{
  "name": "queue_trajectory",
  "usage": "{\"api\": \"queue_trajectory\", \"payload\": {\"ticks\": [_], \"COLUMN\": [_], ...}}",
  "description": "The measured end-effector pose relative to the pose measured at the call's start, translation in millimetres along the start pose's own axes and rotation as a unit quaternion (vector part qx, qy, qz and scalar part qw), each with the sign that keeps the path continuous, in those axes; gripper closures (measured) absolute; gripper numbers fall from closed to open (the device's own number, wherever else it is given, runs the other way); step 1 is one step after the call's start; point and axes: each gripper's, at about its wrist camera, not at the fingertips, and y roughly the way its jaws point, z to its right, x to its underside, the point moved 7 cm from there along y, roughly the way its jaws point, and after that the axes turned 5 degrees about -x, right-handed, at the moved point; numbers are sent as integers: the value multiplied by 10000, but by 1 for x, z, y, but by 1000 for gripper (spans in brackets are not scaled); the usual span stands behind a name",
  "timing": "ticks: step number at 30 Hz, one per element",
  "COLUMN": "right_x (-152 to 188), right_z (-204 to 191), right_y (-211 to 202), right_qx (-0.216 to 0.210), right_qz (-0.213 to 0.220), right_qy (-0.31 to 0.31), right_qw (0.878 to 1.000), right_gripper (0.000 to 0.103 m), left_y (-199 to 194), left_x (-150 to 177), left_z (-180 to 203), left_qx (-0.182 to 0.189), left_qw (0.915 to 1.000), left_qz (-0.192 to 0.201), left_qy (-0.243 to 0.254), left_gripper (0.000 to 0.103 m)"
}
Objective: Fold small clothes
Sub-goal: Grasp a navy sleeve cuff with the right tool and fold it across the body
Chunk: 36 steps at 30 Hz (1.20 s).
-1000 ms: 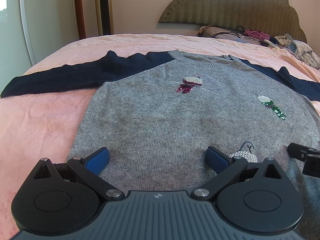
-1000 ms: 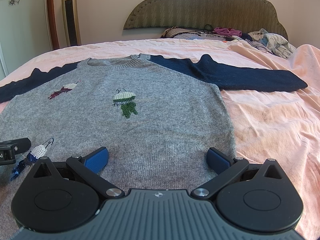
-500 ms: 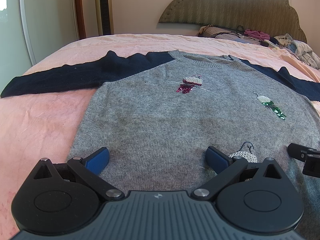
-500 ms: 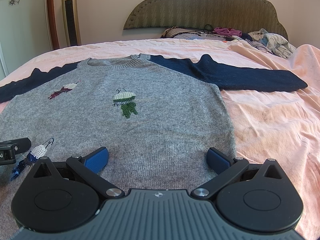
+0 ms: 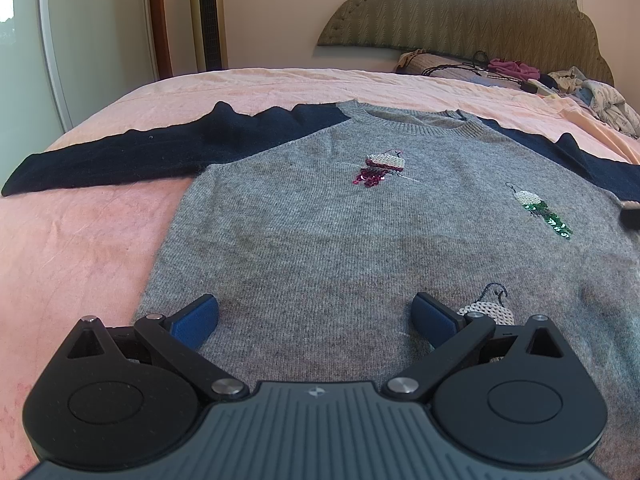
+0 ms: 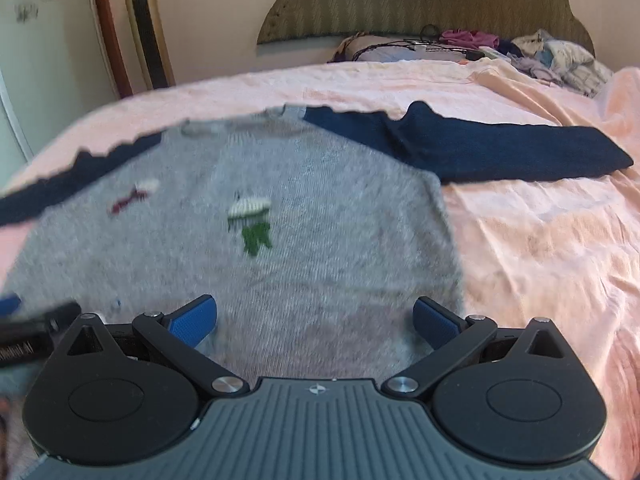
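Left wrist: left gripper (image 5: 315, 316) wide open over flat grey sweater (image 5: 360, 240) on bed (image 5: 80, 240); right gripper (image 6: 315, 316) wide open, empty, view blurred.

grey sweater (image 5: 360, 240), navy sleeves spread; flat, face-up on bed

Bed (image 5: 100, 248): covered by a wrinkled pink sheet, with a padded olive headboard (image 5: 460, 12) at the far end.

Lying directly on the sheet:
- One sweater (image 5: 360, 248), grey body with navy sleeves, spread flat and front up, neckline toward the headboard. Both sleeves are stretched outward to the sides. Sequinned motifs on the front: one red, one green, one white near the hem.
- A heap of mixed clothes (image 6: 560, 60) at the head of the bed, against the headboard, well apart from the sweater.
- A dark cable (image 5: 460, 66) over that heap's left part.
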Motion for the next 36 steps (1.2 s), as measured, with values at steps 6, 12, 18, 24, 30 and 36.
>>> {"api": "queue_trajectory", "payload": {"ticks": [6,12,18,24,30,36], "right_x": [-79,-98,-105,-117,-165,-170], "right_z": [157,326,379,382,240,47], "right_y": [-32,-13,29,36,7,41], "right_qx": [-659,8,358,636,-635,-2304], "right_qz": [1112,1605,1664,1800,2120,1636], "right_qy": [2217,3830,4015,3831,2570,1760], "right_qw": [9665,9097,8999,9038,9407,9430], "right_gripper": [0,9,46,90,90,90], "left_y": [1,-2,-1,-2,-2,-1], "left_x": [0,0,0,0,0,0], "left_z": [1,0,0,0,0,1], "left_qx": [-11,-45,-45,-40,-22,-25], "left_qw": [10000,10000,10000,10000,10000,10000], "left_qz": [14,21,21,23,26,31], "left_qy": [-28,-30,-29,-38,-55,-23], "left_gripper": [0,0,0,0,0,0]}}
